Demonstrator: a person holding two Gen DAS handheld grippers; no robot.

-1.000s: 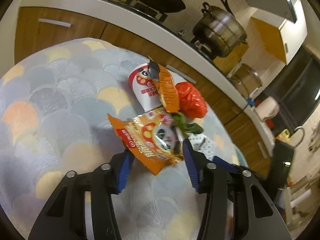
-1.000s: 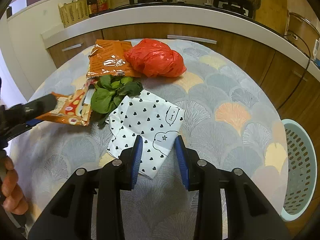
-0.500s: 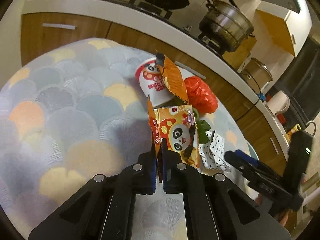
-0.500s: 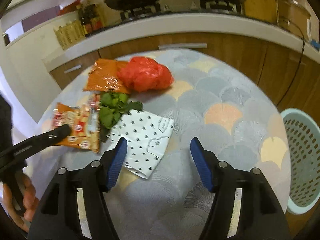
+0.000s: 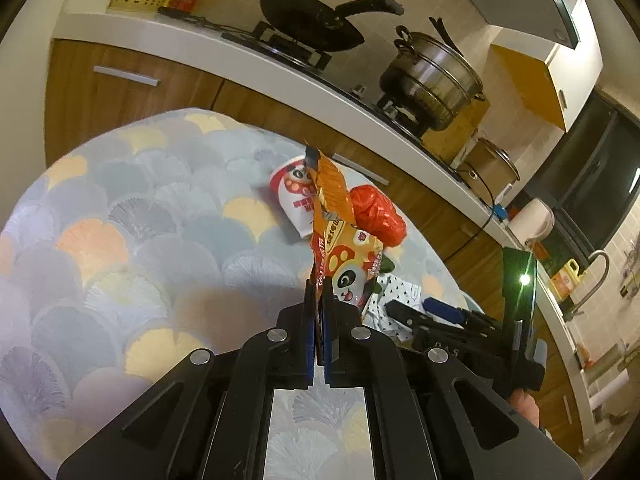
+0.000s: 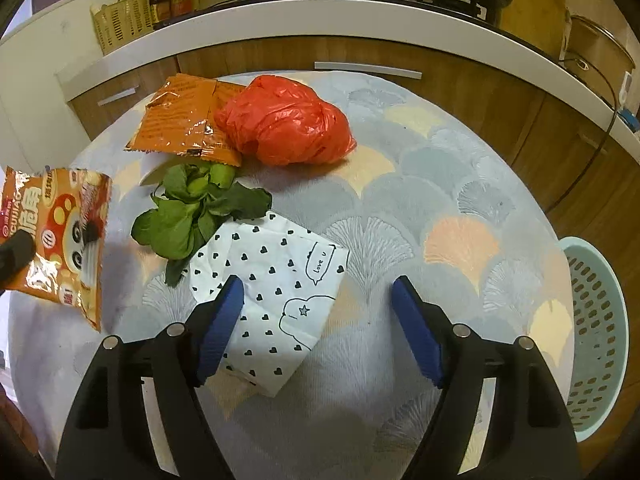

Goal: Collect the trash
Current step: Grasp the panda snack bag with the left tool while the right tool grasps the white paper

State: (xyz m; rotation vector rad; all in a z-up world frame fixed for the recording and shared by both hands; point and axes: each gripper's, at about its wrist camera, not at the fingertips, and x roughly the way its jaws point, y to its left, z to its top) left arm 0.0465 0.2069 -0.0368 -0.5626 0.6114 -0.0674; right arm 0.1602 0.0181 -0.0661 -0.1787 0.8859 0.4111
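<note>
A round bench (image 6: pixel 460 208) covered in a pastel fan-pattern cloth fills most of both views, with a wooden-fronted kitchen counter (image 6: pixel 360 12) curving behind it across the top of the frame. At the right edge of the right wrist view a pale green perforated basket (image 6: pixel 596 332) stands beside the bench, lower than its top.

The trash lies in a loose group on the far left half of the bench. A crumpled red plastic bag (image 6: pixel 286 120) sits at upper centre, touching a flat orange foil wrapper (image 6: pixel 182 118) to its left. Below them lie green leaves (image 6: pixel 196 208), their lower edge overlapping a white napkin (image 6: pixel 276 288) printed with small black hearts. In the left wrist view a white paper cup (image 5: pixel 294 196) with red print lies on its side behind the wrappers.

The left claw (image 5: pixel 319 300) is clamped fully together on the lower edge of an orange panda snack bag (image 5: pixel 346 268), which stands up from the pads, lifted off the cloth; in the right wrist view the same bag hangs at the left edge.

The right claw (image 6: pixel 318 300) has just been opening and now stands wide, its blue pads (image 6: pixel 222 320) spread over the near part of the napkin, gripping nothing.
</note>
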